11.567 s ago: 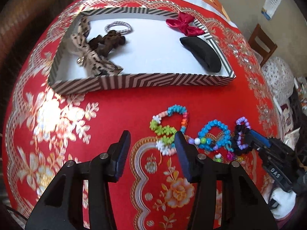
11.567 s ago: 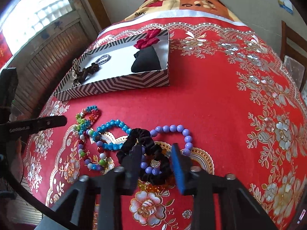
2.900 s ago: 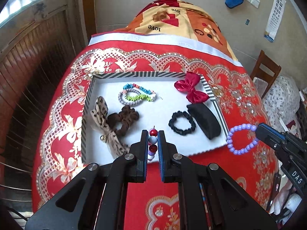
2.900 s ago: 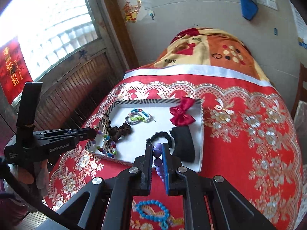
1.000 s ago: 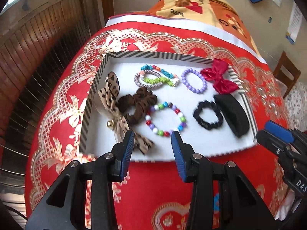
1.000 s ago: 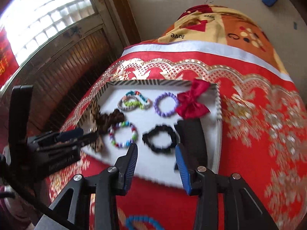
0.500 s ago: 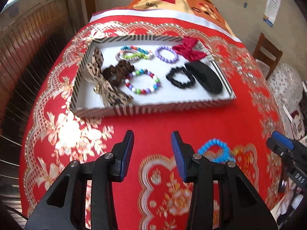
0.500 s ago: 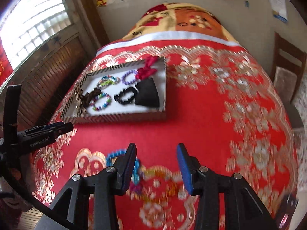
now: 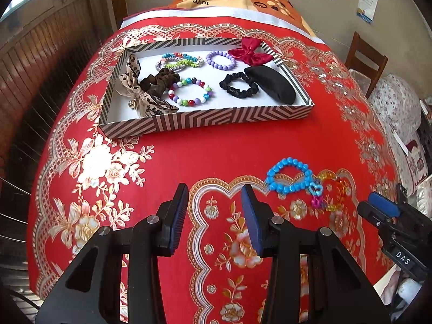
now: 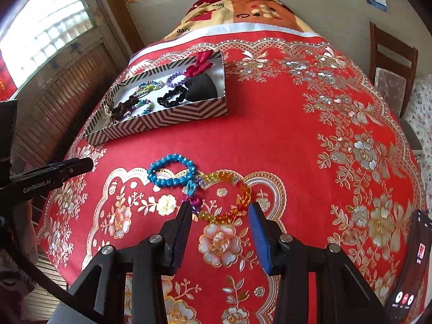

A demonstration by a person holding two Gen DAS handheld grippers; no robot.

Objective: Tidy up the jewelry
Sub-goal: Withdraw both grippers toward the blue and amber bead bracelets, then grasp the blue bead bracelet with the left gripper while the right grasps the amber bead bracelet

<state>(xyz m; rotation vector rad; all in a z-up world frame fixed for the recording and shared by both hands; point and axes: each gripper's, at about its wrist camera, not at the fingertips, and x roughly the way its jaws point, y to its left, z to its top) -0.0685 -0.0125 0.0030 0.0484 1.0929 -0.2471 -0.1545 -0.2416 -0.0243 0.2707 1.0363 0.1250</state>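
Right wrist view: an amber bracelet [image 10: 228, 197] is seen just ahead of the wide-open, empty right gripper [image 10: 220, 210], linked to a blue bracelet [image 10: 172, 171] by small charms [image 10: 192, 189]. The left gripper [image 9: 214, 195] is likewise held wide open and empty. Both bracelets could be dragged together if the tangle is snagged.

Glossy plastic blue bead bracelet [image 10: 172, 171] on matt red tablecloth [image 10: 270, 140]; satin bow [image 9: 249, 51]; paperboard tray [image 9: 216, 117].

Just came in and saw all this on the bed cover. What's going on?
Someone with two handheld grippers is sorting jewelry into a striped box. Both the left gripper and right gripper are open and empty. A blue bead bracelet and an orange bead bracelet remain on the red cloth.
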